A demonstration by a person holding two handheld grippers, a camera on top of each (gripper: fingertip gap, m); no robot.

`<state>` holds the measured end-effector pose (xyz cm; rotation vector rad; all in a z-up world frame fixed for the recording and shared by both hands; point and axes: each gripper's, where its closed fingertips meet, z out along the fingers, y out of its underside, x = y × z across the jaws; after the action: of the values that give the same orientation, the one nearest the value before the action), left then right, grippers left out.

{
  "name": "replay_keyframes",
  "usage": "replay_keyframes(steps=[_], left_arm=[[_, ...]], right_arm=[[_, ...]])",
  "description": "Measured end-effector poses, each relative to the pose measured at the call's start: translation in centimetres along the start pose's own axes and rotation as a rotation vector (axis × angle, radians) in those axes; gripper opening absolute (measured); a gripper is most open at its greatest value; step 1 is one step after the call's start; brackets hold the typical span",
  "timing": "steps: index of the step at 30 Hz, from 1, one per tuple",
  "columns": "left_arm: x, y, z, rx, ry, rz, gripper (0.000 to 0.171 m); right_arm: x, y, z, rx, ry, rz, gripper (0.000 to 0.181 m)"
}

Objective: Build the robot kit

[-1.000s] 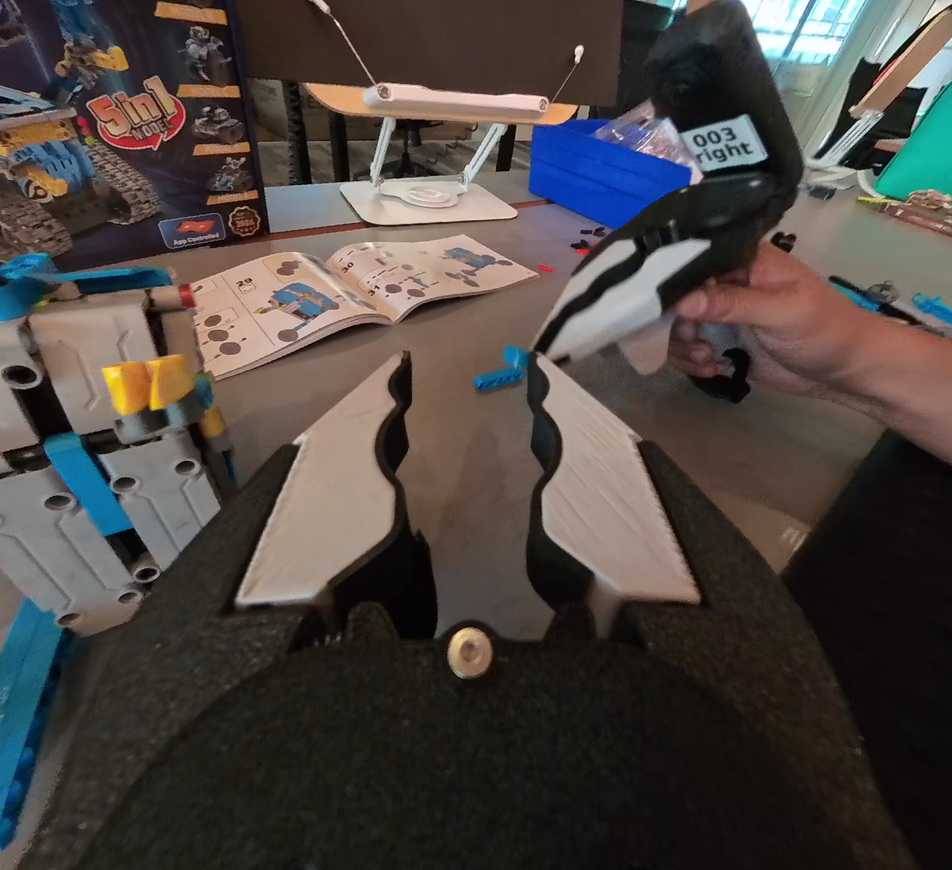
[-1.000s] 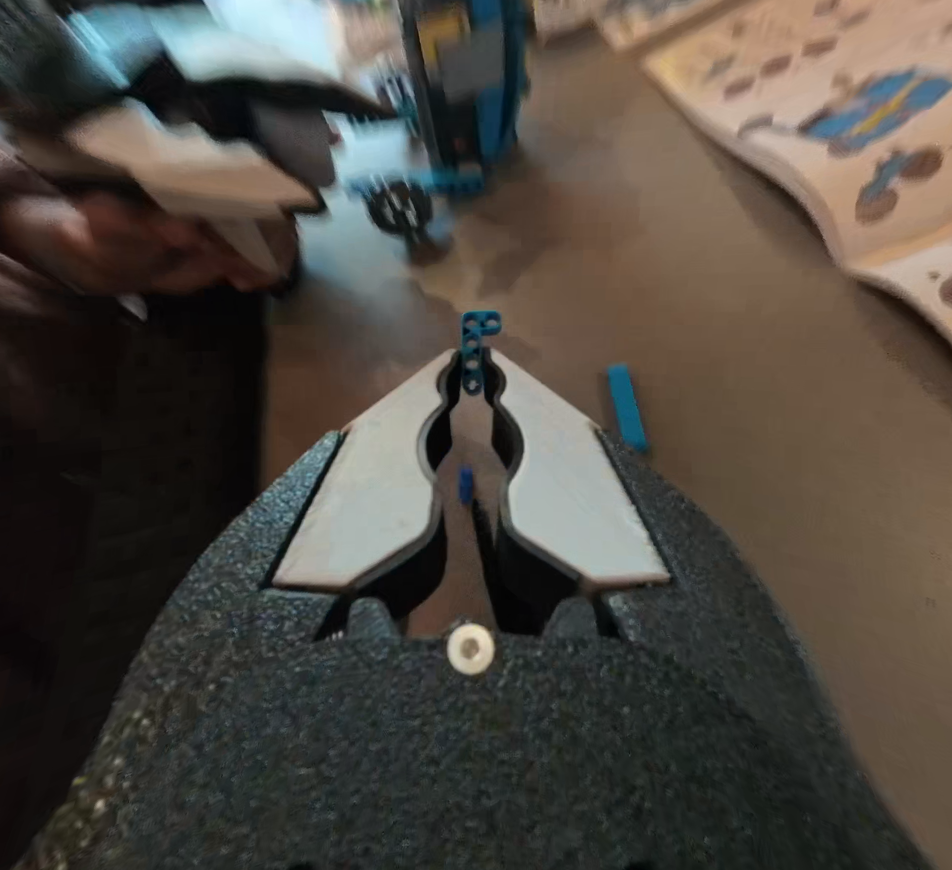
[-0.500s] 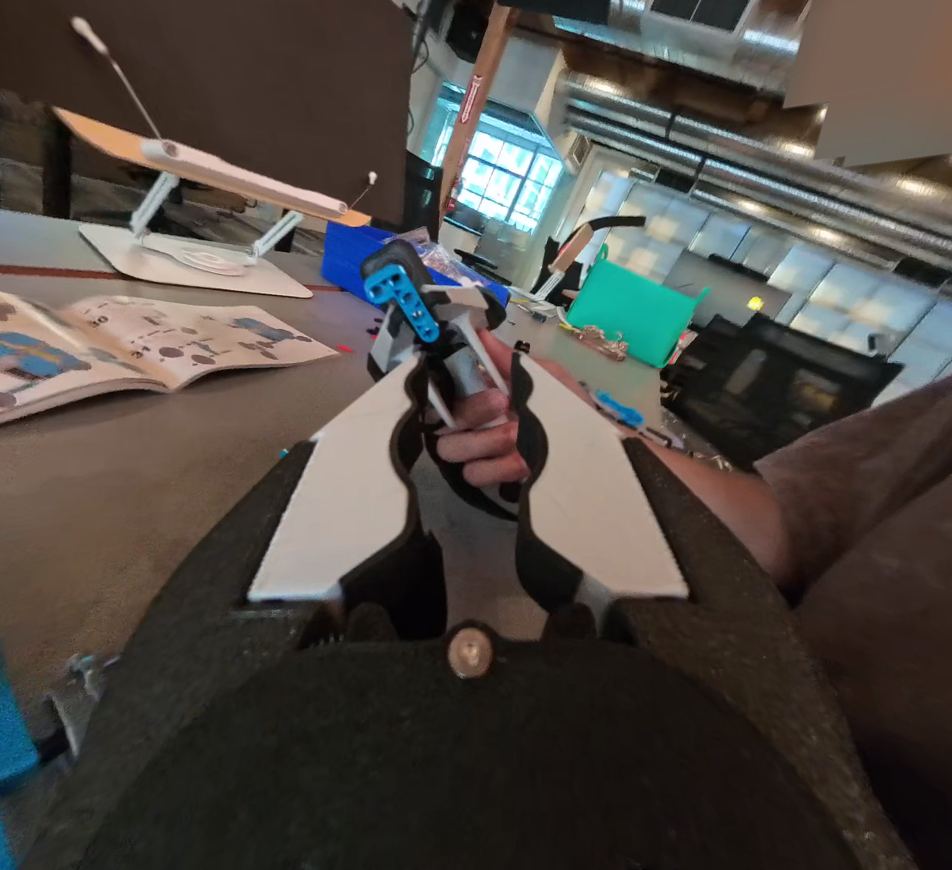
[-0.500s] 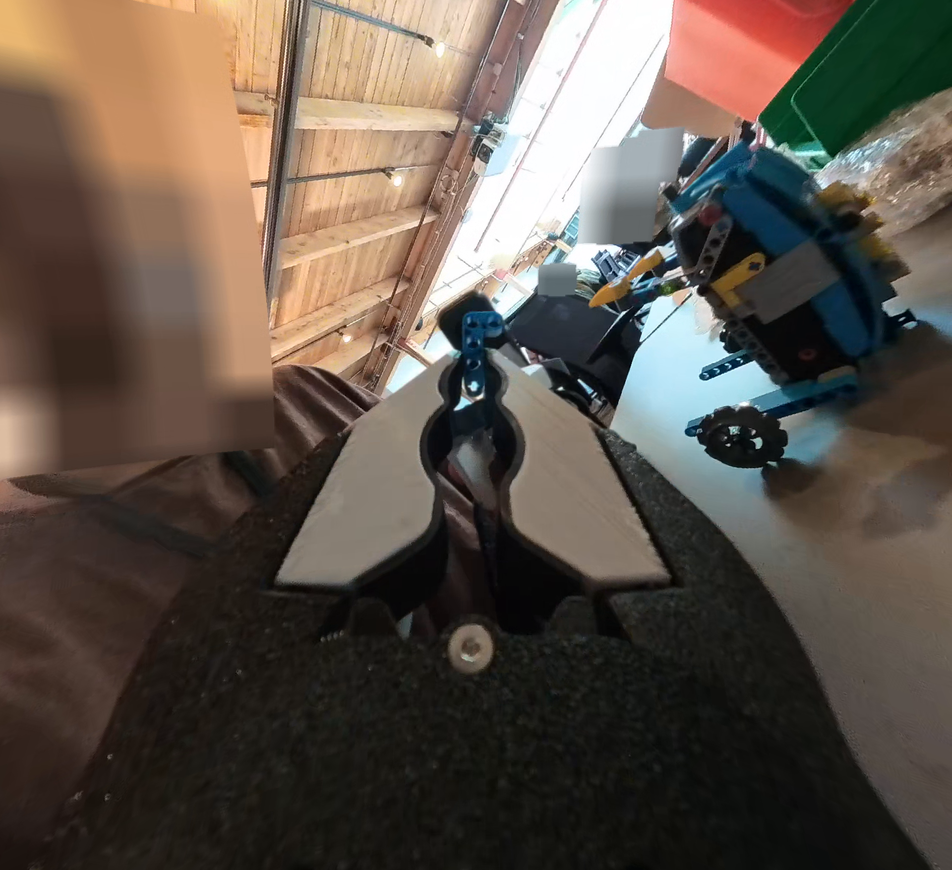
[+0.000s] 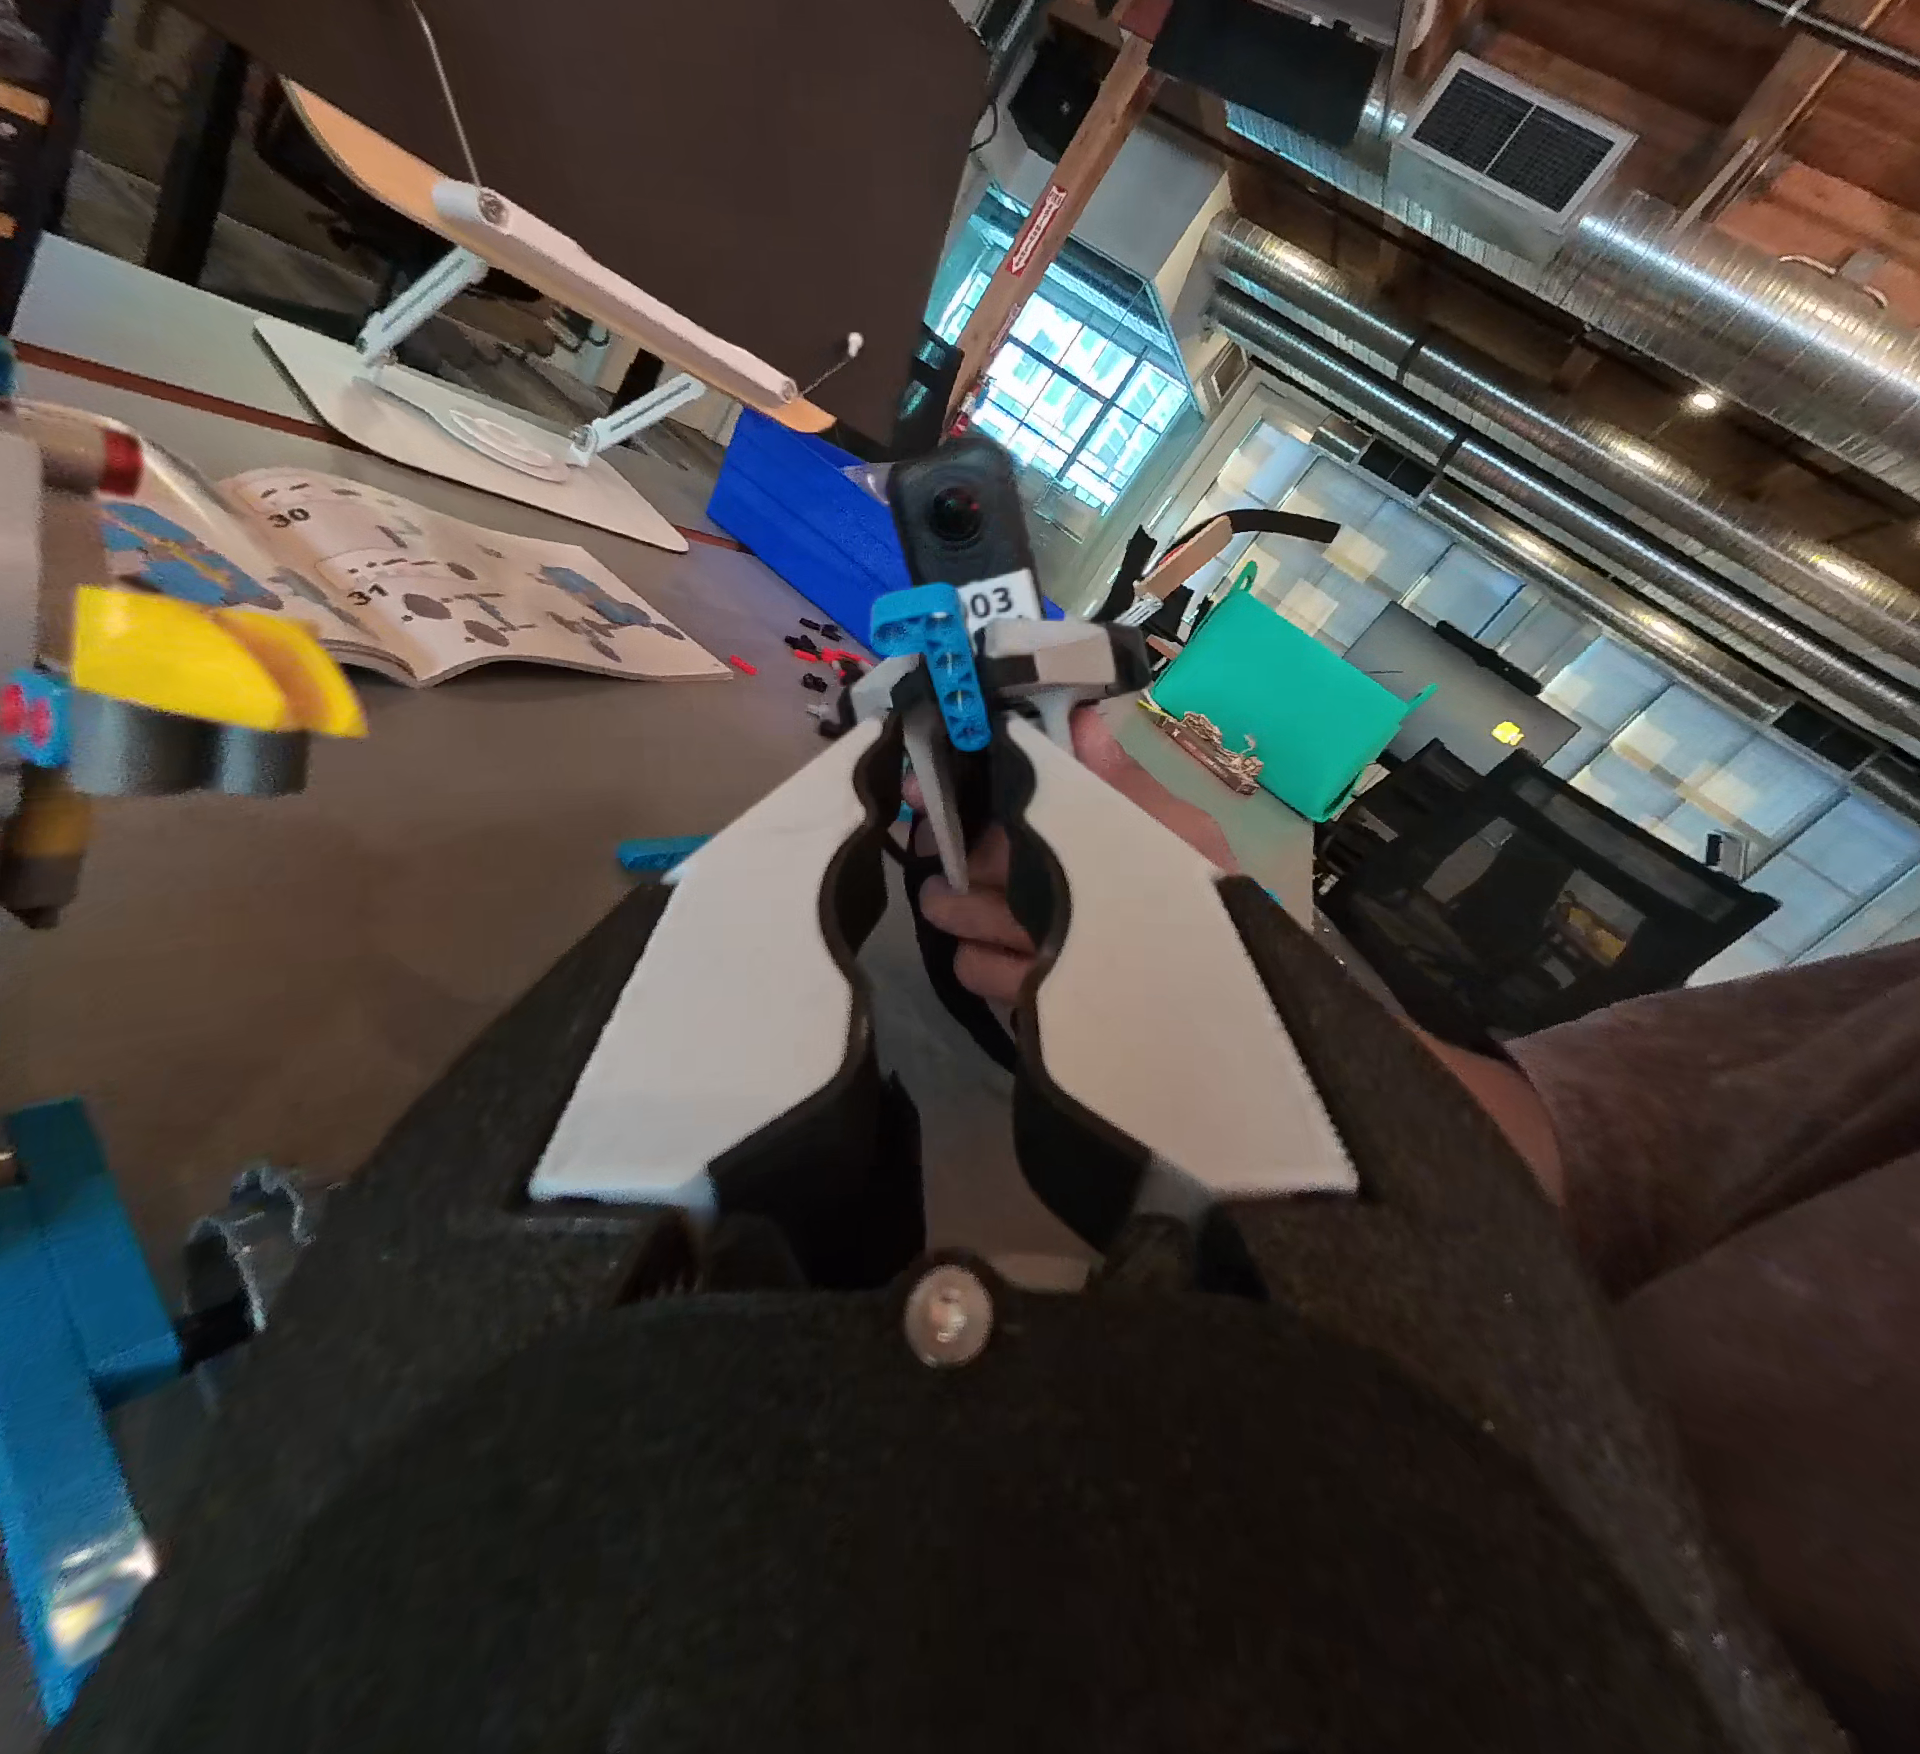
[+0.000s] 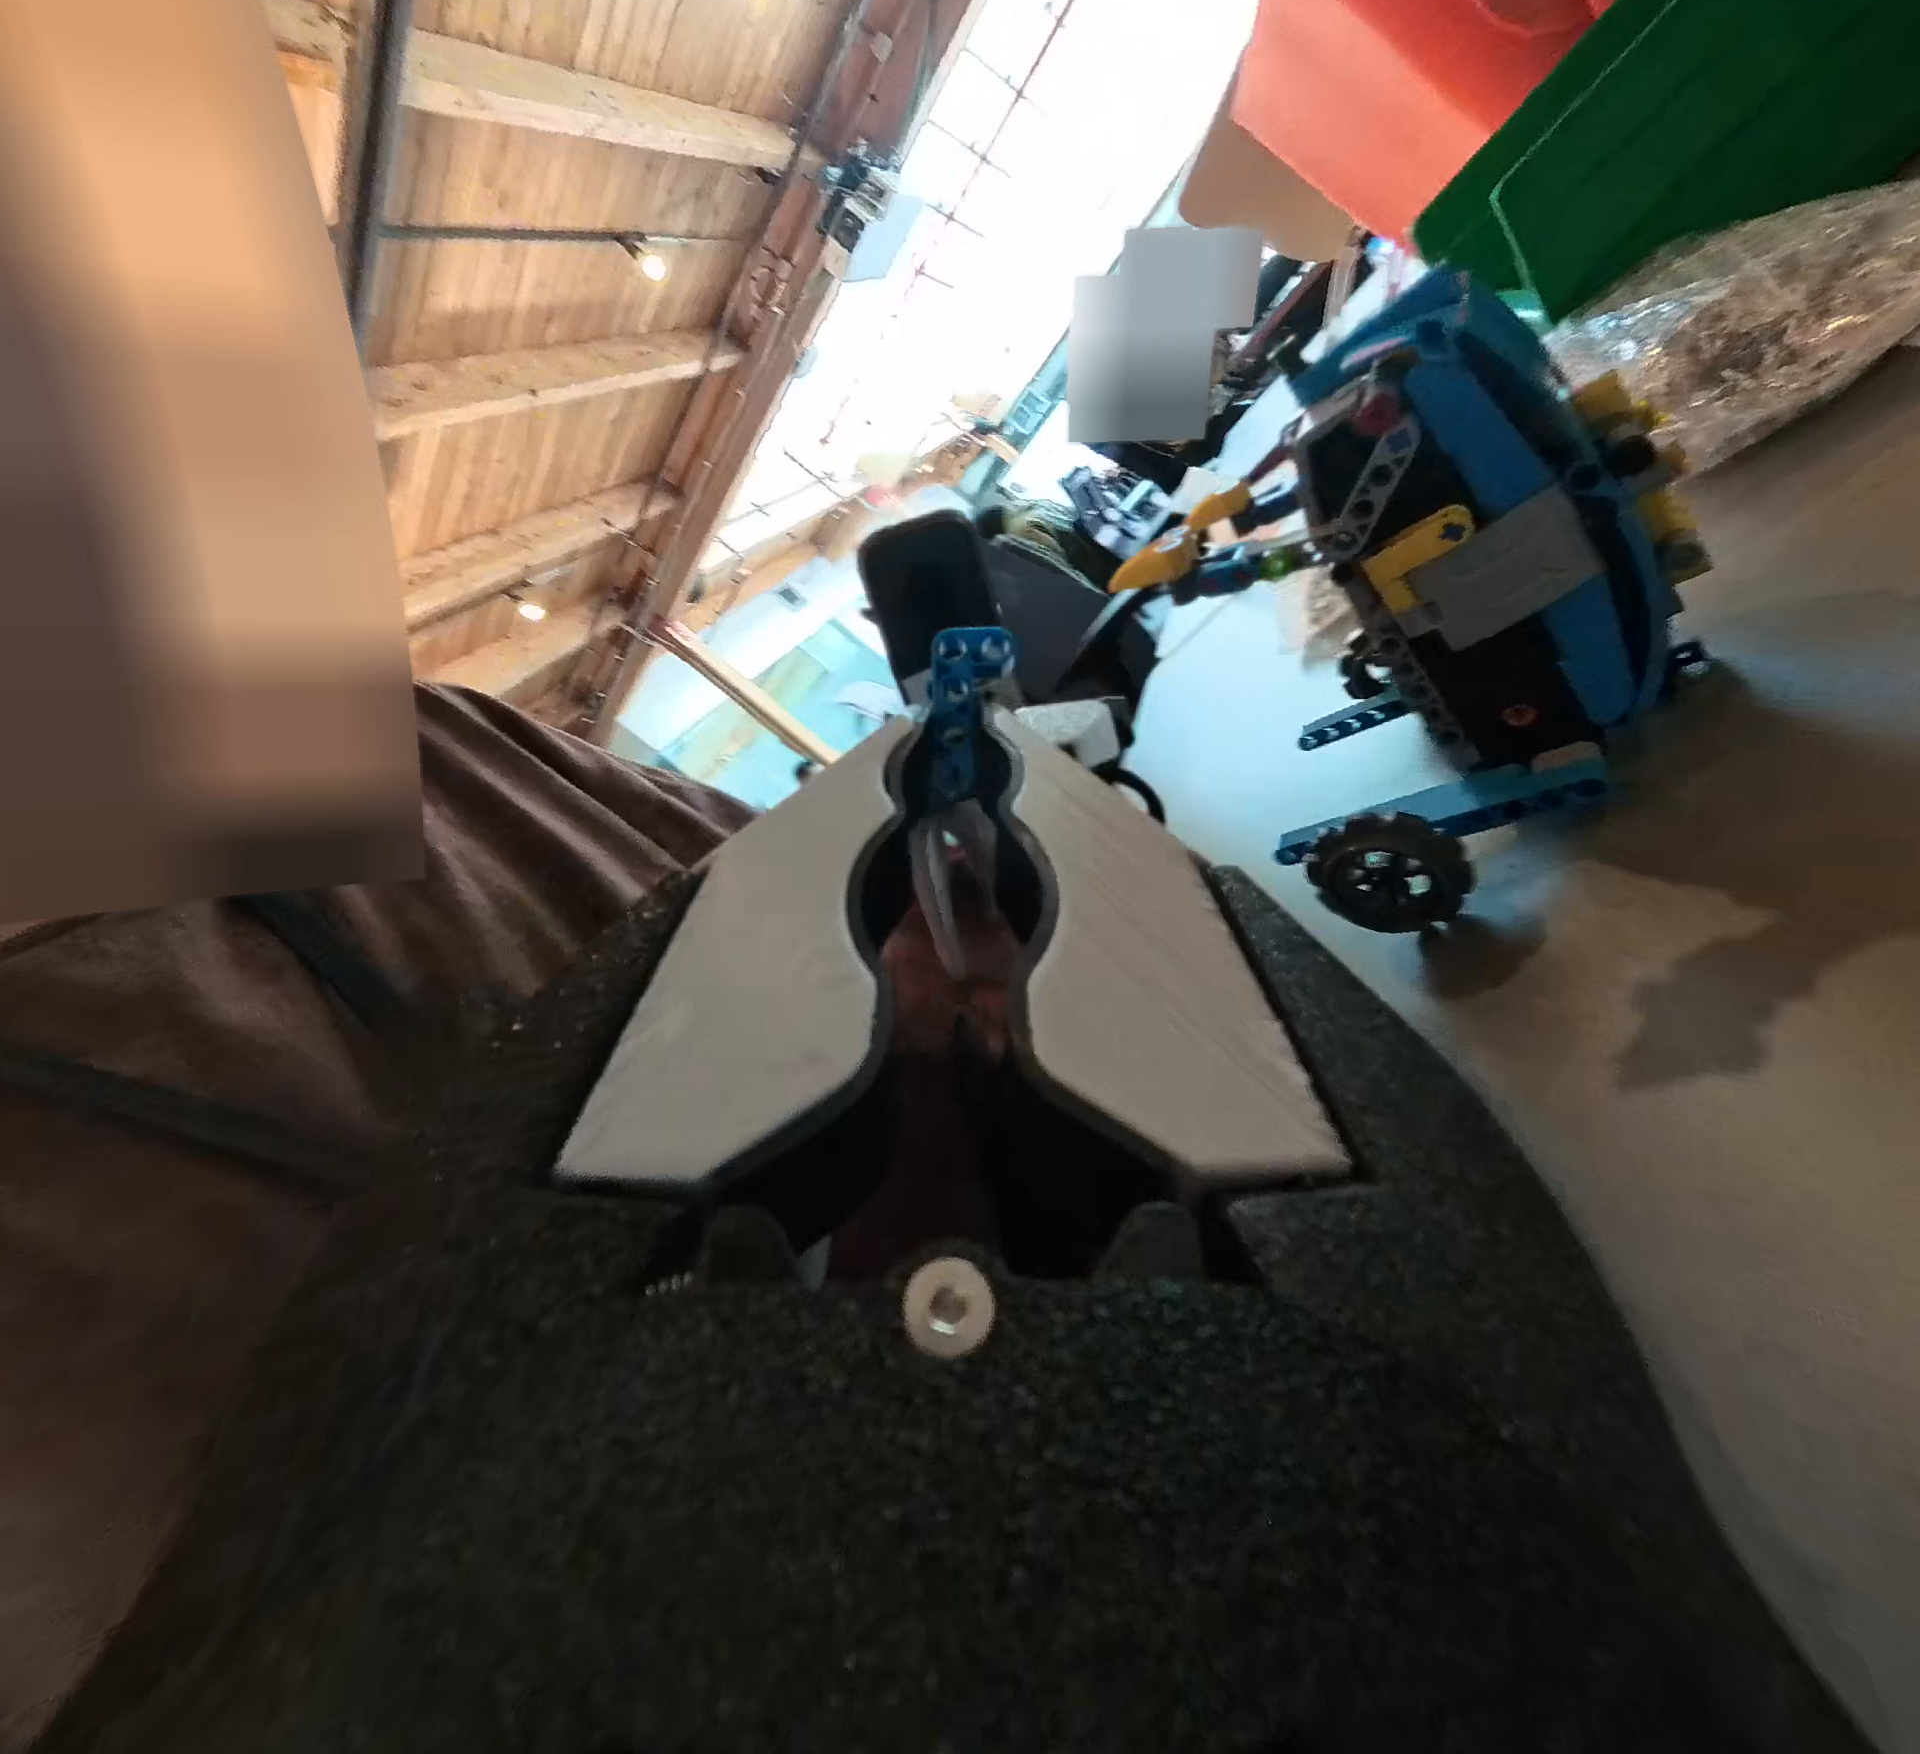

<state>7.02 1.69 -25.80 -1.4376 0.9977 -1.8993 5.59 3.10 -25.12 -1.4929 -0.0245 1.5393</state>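
Note:
My right gripper [image 6: 958, 730] is shut on a small blue L-shaped beam [image 6: 961, 696] and holds it upright in the air. In the left wrist view the right gripper [image 5: 961, 696] faces me, with the blue beam [image 5: 935, 655] at its tips. My left gripper [image 5: 948, 743] is open, and its fingertips stand on either side of the beam's lower end without gripping it. A blue, grey and yellow toy robot model [image 6: 1475, 582] with a black wheel [image 6: 1371, 873] stands on the table; part of it shows at the left edge of the left wrist view [image 5: 177, 665].
An open instruction booklet [image 5: 447, 582], a white stand [image 5: 499, 416], a blue bin [image 5: 810, 509] and a green bin [image 5: 1278, 728] are on the grey table. A loose blue beam [image 5: 660, 850] and small black pieces [image 5: 821, 644] lie near the middle. A person's sleeve [image 5: 1714, 1133] is at right.
The right gripper lifted the blue beam off the table and turned it up to face the left gripper. The left gripper tilted up, narrowed its fingers and came close around the beam.

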Motion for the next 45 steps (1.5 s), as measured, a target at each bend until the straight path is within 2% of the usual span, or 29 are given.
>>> replay_keyframes(steps=[3, 5, 11, 13, 16, 19, 22, 24, 25, 27, 32, 38, 45], left_arm=[[0.2, 0.0, -0.2, -0.004, 0.041, -0.038, 0.006], [0.4, 0.1, -0.3, -0.014, 0.049, -0.026, 0.006], [1.0, 0.2, -0.3, -0.03, 0.075, -0.006, 0.006], [1.1, -0.2, -0.7, -0.009, 0.094, -0.027, 0.006], [0.3, 0.3, -0.7, -0.053, 0.044, -0.009, 0.006], [0.2, 1.6, -0.1, -0.136, -0.01, 0.086, 0.006], [0.2, 3.2, 0.5, -0.225, -0.085, 0.261, 0.006], [0.1, 3.6, 0.6, -0.251, -0.126, 0.356, 0.006], [0.0, 3.6, 0.6, -0.254, -0.146, 0.394, 0.006], [0.1, 3.1, 0.4, -0.23, -0.176, 0.473, 0.006], [1.3, 1.5, -0.2, -0.132, -0.175, 0.581, 0.006], [2.7, 0.7, -0.3, -0.044, -0.085, 0.566, 0.007], [3.2, 0.5, -0.2, -0.021, -0.077, 0.579, 0.008]], right_arm=[[0.1, 0.2, 0.1, -0.04, 0.086, -0.135, 0.008], [0.2, 0.3, -0.2, -0.056, 0.117, -0.181, 0.007], [-0.5, 0.7, -1.0, -0.092, 0.064, -0.156, 0.007], [-0.3, 0.3, -1.8, -0.085, 0.083, -0.166, 0.0], [-1.0, -0.7, -3.2, -0.044, 0.054, -0.178, 0.001], [-0.9, -1.4, -3.7, -0.019, 0.09, -0.217, 0.032], [-0.1, 0.9, -2.7, -0.144, 0.101, -0.19, 0.053], [-0.2, 2.3, -2.2, -0.216, 0.072, -0.143, 0.026], [0.4, 2.1, -2.5, -0.21, 0.115, -0.161, 0.011], [0.5, 1.7, -2.9, -0.202, 0.134, -0.167, 0.011], [-0.6, 1.4, -2.7, -0.132, -0.013, -0.016, 0.01], [-2.1, 1.1, -2.3, -0.081, -0.188, 0.133, 0.009], [-2.7, 0.9, -2.0, -0.042, -0.264, 0.2, 0.009]])
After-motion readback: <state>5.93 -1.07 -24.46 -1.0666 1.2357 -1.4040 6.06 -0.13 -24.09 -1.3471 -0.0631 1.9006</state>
